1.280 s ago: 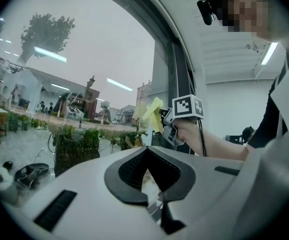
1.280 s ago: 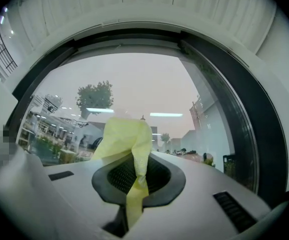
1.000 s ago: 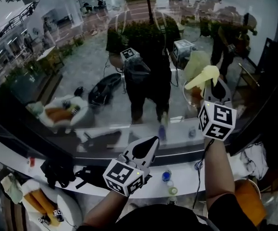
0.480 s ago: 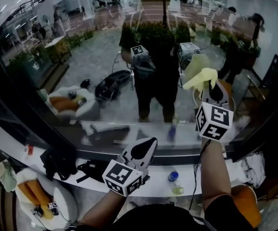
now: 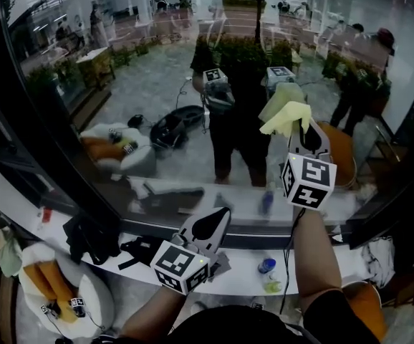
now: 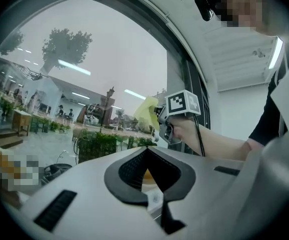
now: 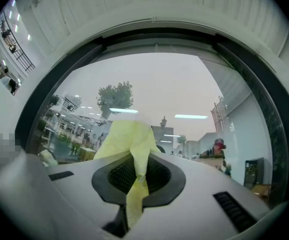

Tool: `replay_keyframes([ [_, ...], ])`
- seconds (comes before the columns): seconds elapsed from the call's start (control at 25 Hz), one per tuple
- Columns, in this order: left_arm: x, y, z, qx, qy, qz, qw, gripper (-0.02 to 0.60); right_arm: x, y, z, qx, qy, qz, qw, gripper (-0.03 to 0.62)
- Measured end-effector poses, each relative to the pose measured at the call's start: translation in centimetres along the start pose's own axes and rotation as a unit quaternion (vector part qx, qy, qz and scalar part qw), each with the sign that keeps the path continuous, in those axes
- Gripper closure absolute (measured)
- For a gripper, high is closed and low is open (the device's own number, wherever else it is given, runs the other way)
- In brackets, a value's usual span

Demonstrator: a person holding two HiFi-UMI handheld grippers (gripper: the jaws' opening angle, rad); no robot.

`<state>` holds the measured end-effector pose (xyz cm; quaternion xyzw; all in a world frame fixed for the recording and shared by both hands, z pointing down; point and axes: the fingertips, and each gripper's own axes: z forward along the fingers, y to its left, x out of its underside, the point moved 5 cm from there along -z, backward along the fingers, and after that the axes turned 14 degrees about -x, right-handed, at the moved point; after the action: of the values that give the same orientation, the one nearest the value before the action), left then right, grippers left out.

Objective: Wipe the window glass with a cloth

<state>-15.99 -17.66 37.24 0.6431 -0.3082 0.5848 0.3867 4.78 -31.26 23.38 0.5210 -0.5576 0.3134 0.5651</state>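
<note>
From the head view I have the right gripper (image 5: 304, 130) raised high at the right, with the yellow cloth (image 5: 287, 118) bunched at its tip and held up to the window glass (image 5: 142, 77). The cloth's paler reflection sits just behind it, so it looks to be at the pane, though I can't confirm contact from here. The left gripper (image 5: 218, 219) hangs lower, near the middle and well apart from the cloth, pointing at the glass above the white sill (image 5: 314, 260). A black bag (image 5: 92, 236) and a couple of small bottles (image 5: 267, 266) lie on that sill. In the left gripper view its fingers (image 6: 127, 170) are clenched together with nothing between them. Beyond them I see the right gripper's marker cube and the cloth against the pane, with a hand and forearm behind. In the right gripper view the fingers (image 7: 115, 178) are clamped on the cloth: a narrow strip runs down through the pinch, and the rest fans out above them toward the glass, which fills the view ahead with reflected ceiling lights and trees.
</note>
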Motion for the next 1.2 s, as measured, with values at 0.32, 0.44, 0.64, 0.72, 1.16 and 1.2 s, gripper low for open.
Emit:
replay_keyframes([
  [0.32,-0.2,6.0,-4.2,-0.037,-0.002,0.0,0.9993,0.583,-1.2,7.6,3.4,-0.034,-0.01,0.002,0.999,0.557],
  [0.44,-0.4,8.2,-6.0,-0.051,-0.002,0.001,0.9987,0.583,-1.5,11.4,4.9,-0.059,-0.008,-0.002,0.998,0.557],
  [0.64,0.1,11.9,-8.7,-0.076,0.002,0.004,0.9971,0.583,-1.0,16.0,6.8,-0.075,-0.014,0.015,0.997,0.557],
  [0.72,0.3,13.1,-9.5,-0.086,0.003,0.001,0.9963,0.583,-0.8,17.4,7.4,-0.084,-0.012,0.022,0.996,0.557],
  [1.16,1.0,16.3,-11.9,-0.1,0.011,-0.005,0.995,0.583,-0.3,22.7,9.6,-0.119,-0.01,0.041,0.992,0.557],
  [1.2,1.1,16.4,-11.9,-0.099,0.011,-0.005,0.995,0.583,-0.3,22.9,9.7,-0.121,-0.009,0.04,0.992,0.557],
])
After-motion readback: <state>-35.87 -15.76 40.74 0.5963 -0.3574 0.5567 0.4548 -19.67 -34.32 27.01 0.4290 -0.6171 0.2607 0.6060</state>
